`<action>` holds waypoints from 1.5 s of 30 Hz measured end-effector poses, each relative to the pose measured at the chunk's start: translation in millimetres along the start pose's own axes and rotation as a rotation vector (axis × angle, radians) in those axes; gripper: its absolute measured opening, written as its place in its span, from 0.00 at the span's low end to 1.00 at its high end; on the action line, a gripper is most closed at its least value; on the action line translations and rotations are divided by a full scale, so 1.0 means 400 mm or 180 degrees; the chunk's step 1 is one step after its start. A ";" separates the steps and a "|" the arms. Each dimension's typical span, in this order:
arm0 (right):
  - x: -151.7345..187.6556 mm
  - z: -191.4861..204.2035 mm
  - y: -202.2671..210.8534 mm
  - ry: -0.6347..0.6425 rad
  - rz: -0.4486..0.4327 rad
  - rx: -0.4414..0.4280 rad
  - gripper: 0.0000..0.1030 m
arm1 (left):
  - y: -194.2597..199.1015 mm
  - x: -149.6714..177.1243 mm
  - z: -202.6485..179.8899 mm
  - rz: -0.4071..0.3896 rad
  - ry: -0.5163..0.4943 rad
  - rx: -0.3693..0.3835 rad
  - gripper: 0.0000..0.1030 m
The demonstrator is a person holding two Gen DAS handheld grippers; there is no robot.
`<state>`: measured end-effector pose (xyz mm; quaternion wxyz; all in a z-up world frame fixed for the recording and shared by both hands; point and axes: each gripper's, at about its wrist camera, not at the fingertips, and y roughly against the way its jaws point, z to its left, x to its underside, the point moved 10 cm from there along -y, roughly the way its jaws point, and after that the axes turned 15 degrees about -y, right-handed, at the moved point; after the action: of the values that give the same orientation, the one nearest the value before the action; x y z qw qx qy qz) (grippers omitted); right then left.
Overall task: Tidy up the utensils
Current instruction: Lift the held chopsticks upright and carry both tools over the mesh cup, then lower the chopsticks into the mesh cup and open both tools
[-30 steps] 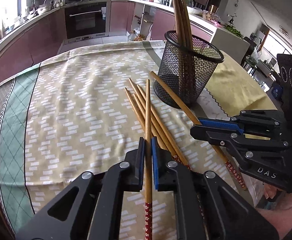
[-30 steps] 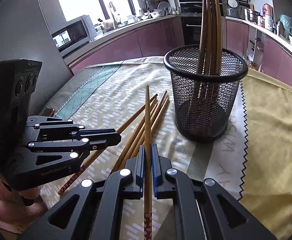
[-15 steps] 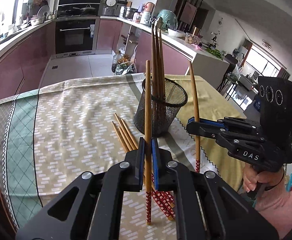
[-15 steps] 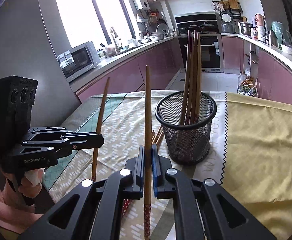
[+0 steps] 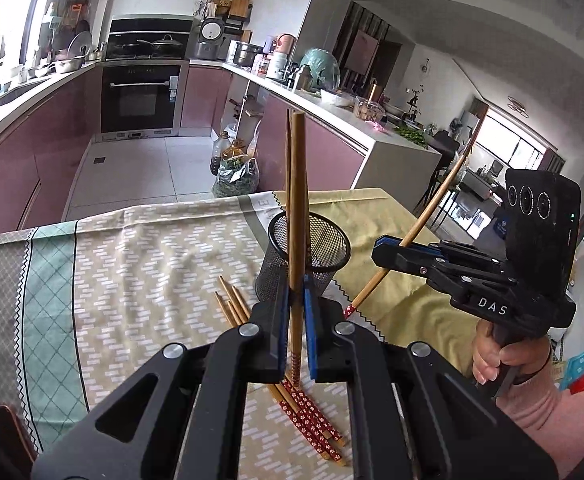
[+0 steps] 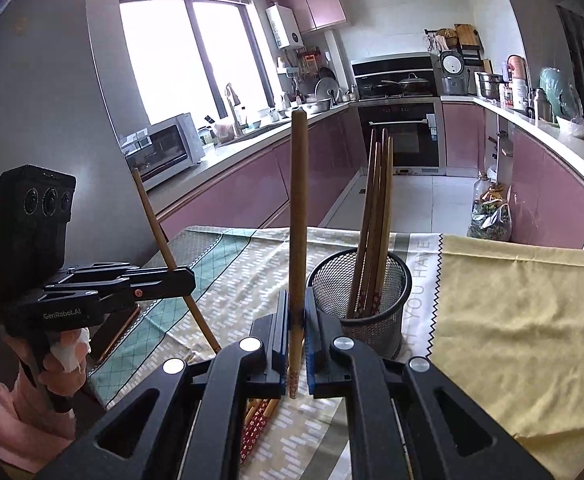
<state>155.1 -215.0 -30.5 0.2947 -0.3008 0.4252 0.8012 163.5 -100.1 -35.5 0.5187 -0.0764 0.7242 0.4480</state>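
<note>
Wooden chopsticks are the matter at hand, and the black mesh cup [image 5: 309,248] on the patterned tablecloth [image 5: 140,264] serves as the landmark. Left of the cup, seen from the right wrist, the left gripper [image 6: 188,280] has its jaws closed on one chopstick [image 6: 164,248] that slants up and away from the cup, its lower end hidden behind the near gripper's frame. In the left wrist view the same stick [image 5: 297,240] stands almost upright between the blue pads [image 5: 309,332], crossing in front of the cup, its red patterned end hanging just below the fingers and clear of the cloth. Loose chopsticks [image 5: 292,388] lie in a bundle on the cloth just in front of the cup and to its left, red ends toward the camera. Inside the cup several chopsticks [image 6: 375,220] stand, leaning against the rim. Right of the cup, the right gripper [image 5: 375,250] is pinched shut on another chopstick [image 5: 431,220], tilted with its plain end high and away from the cup and its red end low near the yellow cloth [image 5: 403,292].
</note>
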 end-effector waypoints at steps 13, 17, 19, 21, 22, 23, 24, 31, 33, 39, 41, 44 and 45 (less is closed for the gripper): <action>-0.151 0.030 0.072 0.0172 -0.0410 0.0002 0.06 | 0.021 -0.173 -0.016 -0.0319 -0.0195 -0.0096 0.07; -0.188 0.032 0.080 0.0214 -0.0473 0.0000 0.06 | 0.023 -0.222 -0.024 -0.0392 -0.0253 -0.0140 0.07; -0.203 0.031 0.081 0.0235 -0.0494 0.0011 0.06 | 0.020 -0.242 -0.027 -0.0415 -0.0264 -0.0147 0.07; -0.211 0.031 0.079 0.0244 -0.0510 0.0019 0.06 | 0.015 -0.259 -0.028 -0.0433 -0.0275 -0.0180 0.07; -0.215 0.030 0.076 0.0250 -0.0515 0.0033 0.06 | 0.010 -0.268 -0.026 -0.0435 -0.0284 -0.0201 0.07; -0.220 0.028 0.072 0.0246 -0.0513 0.0042 0.06 | 0.004 -0.275 -0.025 -0.0427 -0.0288 -0.0224 0.07; -0.223 0.024 0.066 0.0240 -0.0505 0.0050 0.06 | 0.000 -0.277 -0.024 -0.0414 -0.0287 -0.0243 0.07; -0.217 -0.010 0.003 0.0191 -0.0345 0.0162 0.06 | -0.071 -0.270 -0.015 -0.0252 -0.0317 -0.0356 0.07; -0.207 -0.025 -0.016 0.0168 -0.0281 0.0200 0.06 | -0.102 -0.260 -0.008 -0.0160 -0.0319 -0.0349 0.07; -0.171 -0.056 -0.067 0.0130 -0.0007 0.0248 0.06 | -0.176 -0.211 0.003 0.0158 -0.0335 -0.0268 0.07; -0.160 -0.062 -0.086 0.0134 0.0097 0.0265 0.06 | -0.201 -0.202 0.005 0.0249 -0.0354 -0.0219 0.07; -0.144 -0.071 -0.111 0.0127 0.0218 0.0294 0.06 | -0.232 -0.190 0.009 0.0354 -0.0386 -0.0205 0.07; -0.137 -0.072 -0.117 0.0121 0.0252 0.0301 0.06 | -0.245 -0.186 0.013 0.0384 -0.0386 -0.0217 0.07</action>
<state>231.3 -229.7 -27.1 0.2686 -0.2846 0.4796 0.7854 257.0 -180.1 -30.6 0.5307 -0.0230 0.6791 0.5065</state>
